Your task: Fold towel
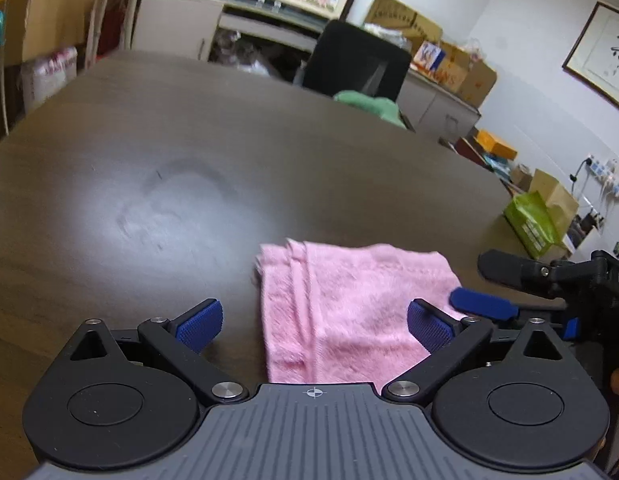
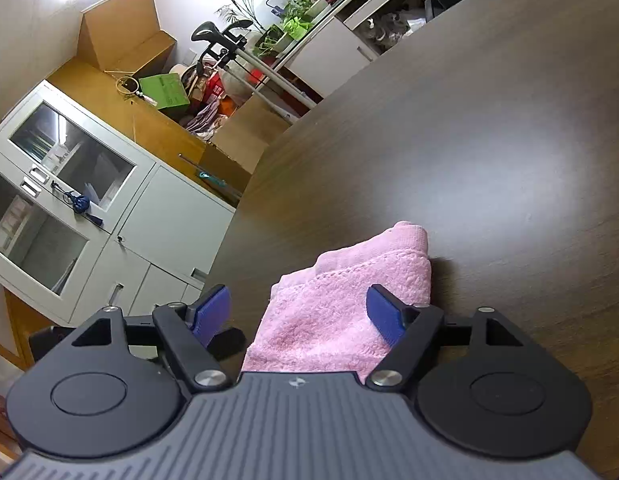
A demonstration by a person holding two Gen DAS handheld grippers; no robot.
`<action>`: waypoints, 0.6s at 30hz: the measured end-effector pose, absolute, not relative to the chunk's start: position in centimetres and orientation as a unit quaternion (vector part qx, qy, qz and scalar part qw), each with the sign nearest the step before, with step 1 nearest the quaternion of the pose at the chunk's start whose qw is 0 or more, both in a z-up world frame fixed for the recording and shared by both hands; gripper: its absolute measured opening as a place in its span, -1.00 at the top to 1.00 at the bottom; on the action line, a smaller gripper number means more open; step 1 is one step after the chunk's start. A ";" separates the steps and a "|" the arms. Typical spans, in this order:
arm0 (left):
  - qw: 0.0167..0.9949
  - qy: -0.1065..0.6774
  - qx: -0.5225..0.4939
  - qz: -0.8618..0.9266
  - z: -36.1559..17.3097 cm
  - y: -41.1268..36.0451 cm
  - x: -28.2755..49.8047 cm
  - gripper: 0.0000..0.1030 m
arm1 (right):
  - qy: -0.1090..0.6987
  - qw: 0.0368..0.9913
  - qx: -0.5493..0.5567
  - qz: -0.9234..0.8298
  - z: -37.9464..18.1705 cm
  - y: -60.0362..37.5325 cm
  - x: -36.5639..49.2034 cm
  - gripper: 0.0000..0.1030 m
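Your pink towel [image 1: 349, 312] lies flat on the dark desk [image 1: 189, 160], already doubled over into a compact stack, with layered edges showing along its far-left side. That looks like a folded towel set down, so you seem to be at or near the end of the job.

Your left tool [image 1: 313, 322] hangs above the near edge of the towel, jaws spread wide and nothing pinched between the blue pads [image 1: 199, 326]; one pad sits over bare desk, the other over the cloth. It's released, plain and simple.

Your right tool [image 2: 299, 314] is the same story from the other side: jaws apart, towel lying between and beyond them, pads not pressing on it. In the left view you can see it reaching in at the towel's right corner.

Both tools flank the stack from opposite sides, which suits either a last tidy-up or a clean pull-away. If you want another fold, you'd need to pinch a corner again; watch that the top layer doesn't drag with you.
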State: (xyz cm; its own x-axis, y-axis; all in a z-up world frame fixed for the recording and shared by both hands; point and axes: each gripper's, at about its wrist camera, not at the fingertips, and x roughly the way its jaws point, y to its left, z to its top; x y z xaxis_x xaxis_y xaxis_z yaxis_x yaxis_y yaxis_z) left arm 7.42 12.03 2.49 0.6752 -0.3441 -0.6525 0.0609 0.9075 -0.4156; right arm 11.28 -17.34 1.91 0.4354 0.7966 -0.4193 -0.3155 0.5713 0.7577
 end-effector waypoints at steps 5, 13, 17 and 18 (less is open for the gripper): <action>0.897 0.364 -0.204 -0.146 3.7 11.7 6.6 -0.60 | 0.400 0.795 0.290 0.351 1.9 -17.0 11.2 -0.60; 0.884 0.398 -0.210 -0.129 2.2 10.9 8.3 -0.53 | 0.403 0.792 0.292 0.354 1.9 -17.3 11.2 -0.64; 0.878 0.405 -0.225 -0.122 2.1 11.8 8.6 -0.53 | 0.405 0.790 0.294 0.356 1.9 -17.3 11.2 -0.65; 0.875 0.408 -0.230 -0.122 2.0 11.9 8.8 -0.53 | 0.405 0.789 0.295 0.355 1.9 -17.3 11.2 -0.65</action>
